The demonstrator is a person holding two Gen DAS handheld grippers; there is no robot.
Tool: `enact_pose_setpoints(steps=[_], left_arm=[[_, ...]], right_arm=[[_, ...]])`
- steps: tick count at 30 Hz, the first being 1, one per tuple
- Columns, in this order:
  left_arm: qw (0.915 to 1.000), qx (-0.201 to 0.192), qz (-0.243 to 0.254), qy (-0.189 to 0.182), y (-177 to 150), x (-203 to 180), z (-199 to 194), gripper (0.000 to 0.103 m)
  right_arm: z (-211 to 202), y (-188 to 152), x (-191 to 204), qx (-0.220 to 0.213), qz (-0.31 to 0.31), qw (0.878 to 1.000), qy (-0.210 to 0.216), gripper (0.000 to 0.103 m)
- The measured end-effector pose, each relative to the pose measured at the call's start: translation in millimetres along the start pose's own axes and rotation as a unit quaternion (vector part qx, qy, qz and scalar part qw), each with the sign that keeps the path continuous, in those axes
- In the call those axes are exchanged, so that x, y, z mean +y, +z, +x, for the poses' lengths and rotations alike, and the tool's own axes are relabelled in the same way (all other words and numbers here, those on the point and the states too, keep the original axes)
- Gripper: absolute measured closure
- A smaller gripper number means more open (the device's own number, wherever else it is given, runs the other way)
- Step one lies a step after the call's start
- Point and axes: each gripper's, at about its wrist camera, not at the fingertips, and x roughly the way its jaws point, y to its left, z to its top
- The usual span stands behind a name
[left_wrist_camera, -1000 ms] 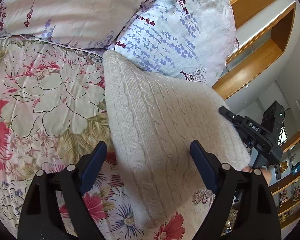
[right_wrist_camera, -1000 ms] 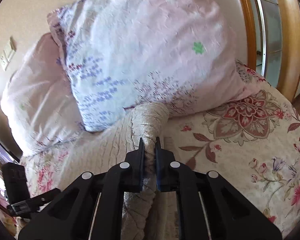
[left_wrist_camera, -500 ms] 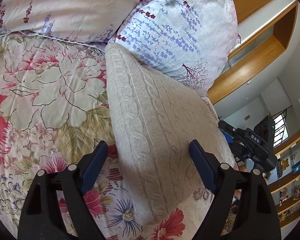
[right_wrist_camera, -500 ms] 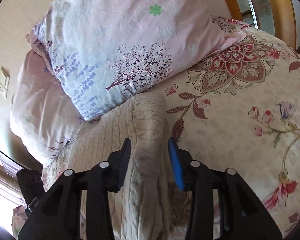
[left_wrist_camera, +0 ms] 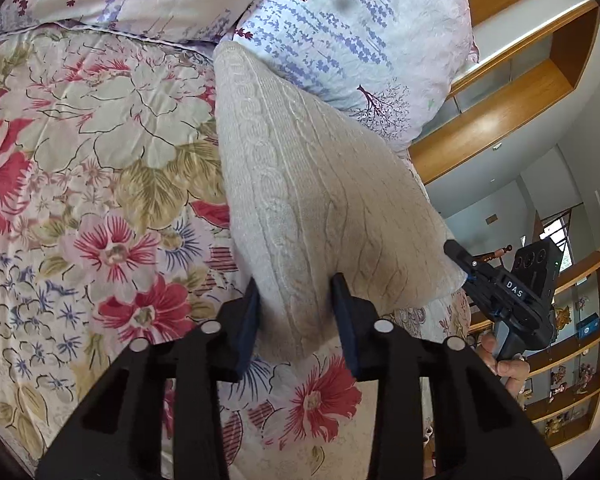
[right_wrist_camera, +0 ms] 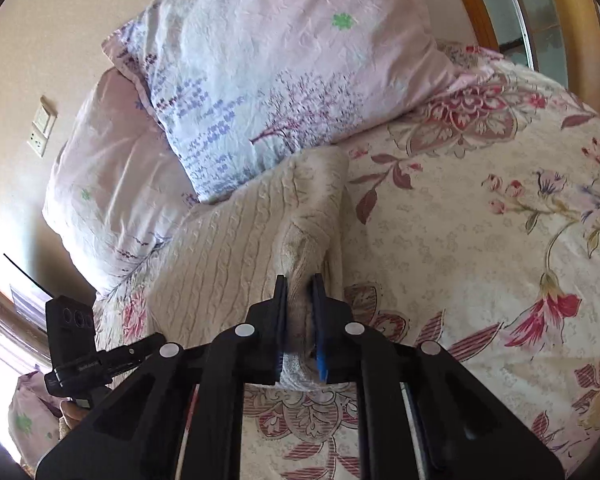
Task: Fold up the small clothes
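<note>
The cream cable-knit garment [left_wrist_camera: 312, 184] lay on the bed [left_wrist_camera: 100, 160] against the pillows [left_wrist_camera: 360, 20]. Left tongs [left_wrist_camera: 296, 304] and right tongs [right_wrist_camera: 300, 304] each pinched a near corner. The knit looked soft, light and limp; corner grips suit it.

text: "DAS" | showing in white letters | on: black body of the right gripper [left_wrist_camera: 514, 294] | other lettering: too blurred for reading
</note>
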Motion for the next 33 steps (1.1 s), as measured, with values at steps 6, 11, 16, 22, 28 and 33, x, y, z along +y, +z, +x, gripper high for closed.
enact_pose_setpoints(steps=[6,11,16,22,28,33], left_arm=[[0.9999,0.005,0.011,-0.003,-3,3,-8,0.082],[0.9998,0.011,0.015,0.003,-5,8,-7,0.082],[0.9996,0.010,0.022,0.011,-8,9,-4,0.082],[0.9993,0.006,0.032,0.019,-6,6,0,0.079],[0.9986,-0.030,0.039,0.021,3,0,-24,0.018],[0.9983,-0.056,0.013,0.001,30,3,-39,0.009]], right_arm=[[-6,-3,8,-0.009,-0.041,0.998,-0.046,0.092],[11,-16,-14,0.017,-0.021,0.997,-0.065,0.092],[16,-18,-20,0.026,-0.017,0.997,-0.064,0.092],[20,-19,-31,0.032,0.007,0.998,-0.047,0.090],[-2,5,-38,0.022,0.049,0.998,-0.020,0.037],[-4,33,-43,0.019,0.093,0.995,0.035,0.012]])
